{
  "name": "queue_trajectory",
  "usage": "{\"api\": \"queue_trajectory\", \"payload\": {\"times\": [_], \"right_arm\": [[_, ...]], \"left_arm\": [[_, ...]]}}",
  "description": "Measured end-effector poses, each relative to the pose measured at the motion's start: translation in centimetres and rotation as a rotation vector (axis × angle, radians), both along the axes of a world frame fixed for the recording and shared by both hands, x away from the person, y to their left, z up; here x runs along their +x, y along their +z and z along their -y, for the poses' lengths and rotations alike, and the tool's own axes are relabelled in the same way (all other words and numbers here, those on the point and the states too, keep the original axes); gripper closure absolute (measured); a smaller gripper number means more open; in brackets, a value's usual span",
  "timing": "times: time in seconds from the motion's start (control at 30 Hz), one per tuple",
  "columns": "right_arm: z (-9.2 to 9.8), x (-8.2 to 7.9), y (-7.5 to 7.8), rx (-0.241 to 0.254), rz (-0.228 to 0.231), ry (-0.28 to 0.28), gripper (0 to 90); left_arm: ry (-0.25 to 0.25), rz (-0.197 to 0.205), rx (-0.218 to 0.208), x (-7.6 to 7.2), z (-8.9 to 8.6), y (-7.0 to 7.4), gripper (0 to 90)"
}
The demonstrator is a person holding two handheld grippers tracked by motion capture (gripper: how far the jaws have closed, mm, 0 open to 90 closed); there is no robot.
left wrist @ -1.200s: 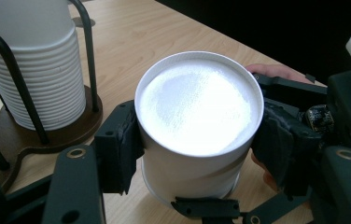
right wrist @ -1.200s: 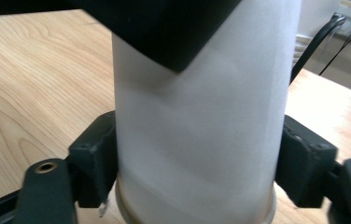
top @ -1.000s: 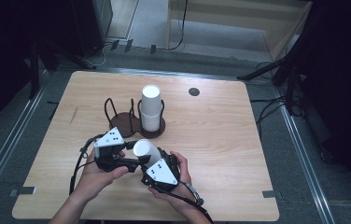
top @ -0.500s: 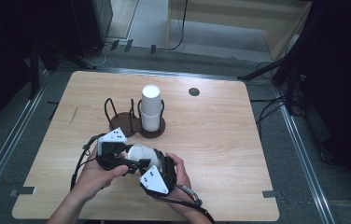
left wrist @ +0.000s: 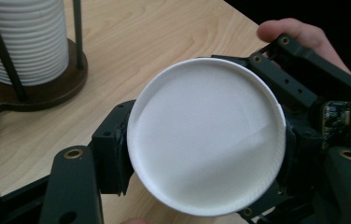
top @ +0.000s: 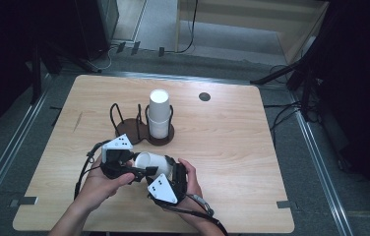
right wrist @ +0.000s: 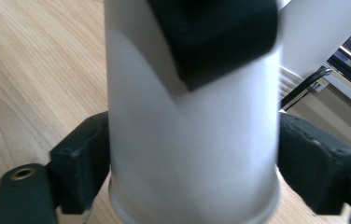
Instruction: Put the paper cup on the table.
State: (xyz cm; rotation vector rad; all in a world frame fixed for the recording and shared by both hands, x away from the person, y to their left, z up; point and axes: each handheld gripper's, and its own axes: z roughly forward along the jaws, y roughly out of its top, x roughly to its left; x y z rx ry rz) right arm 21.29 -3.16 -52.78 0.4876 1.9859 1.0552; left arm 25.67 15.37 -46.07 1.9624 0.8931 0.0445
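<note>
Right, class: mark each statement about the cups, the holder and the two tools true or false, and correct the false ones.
1. A stack of white cups stands in the wire holder. True.
2. The holder's left ring is full of cups. False: it holds none.
3. The loose cup lies on its side between the left tool and the right tool. True.
4. The left tool's pads are clear of the cup. False: they press on it near its base.
5. The table is metal. False: wood.
</note>
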Motion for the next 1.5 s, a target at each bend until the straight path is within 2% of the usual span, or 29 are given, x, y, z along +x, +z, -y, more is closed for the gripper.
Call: {"api": "queue_trajectory", "payload": {"times": [0.13,0.2,0.3,0.5,0.63,0.83,0.97,1.0,1.03,1.07,1.17,1.3,1.37,1.5], "right_arm": [[0.3,0.1,0.3,0.01,0.001,0.001,13.0],[0.6,0.1,0.7,0.03,0.003,-0.001,12.8],[0.8,0.1,1.1,0.056,0.001,-0.003,12.6],[1.5,0.4,1.8,0.097,0.001,-0.028,12.0],[1.9,0.6,2.3,0.137,-0.018,-0.032,10.1],[2.7,0.9,3.0,0.205,-0.058,-0.046,8.2],[3.2,1.3,3.7,0.27,-0.115,-0.065,6.0],[3.2,1.3,3.7,0.27,-0.115,-0.065,6.0],[3.4,1.6,3.9,0.301,-0.135,-0.1,6.1],[3.4,1.6,3.9,0.301,-0.135,-0.1,6.1],[4.0,2.0,4.3,0.394,-0.183,-0.151,7.0],[4.1,2.2,4.5,0.459,-0.197,-0.241,11.9],[4.1,2.1,4.5,0.484,-0.208,-0.254,12.0],[4.0,2.1,4.6,0.593,-0.257,-0.261,12.0]], "left_arm": [[0.012,0.019,-0.021,0.1,-0.4,0.0,34.3],[0.049,0.061,-0.046,0.1,-0.8,0.0,34.3],[0.09,0.114,-0.064,0.1,-1.3,-0.1,34.1],[0.135,0.187,-0.097,0.1,-1.9,0.0,34.0],[0.154,0.212,-0.127,0.0,-2.2,0.0,33.9],[0.168,0.227,-0.141,0.1,-2.5,-0.1,33.3],[0.189,0.25,-0.154,0.2,-2.7,-0.3,33.2],[0.189,0.25,-0.154,0.2,-2.7,-0.3,33.2],[0.199,0.266,-0.158,0.2,-2.7,-0.4,33.2],[0.199,0.266,-0.158,0.2,-2.7,-0.4,33.1],[0.214,0.288,-0.191,0.2,-2.9,-0.7,33.0],[0.226,0.296,-0.207,0.2,-3.1,-0.7,33.0],[0.231,0.301,-0.206,0.2,-3.1,-0.7,33.1],[0.233,0.31,-0.208,0.2,-3.0,-0.8,33.0]]}}
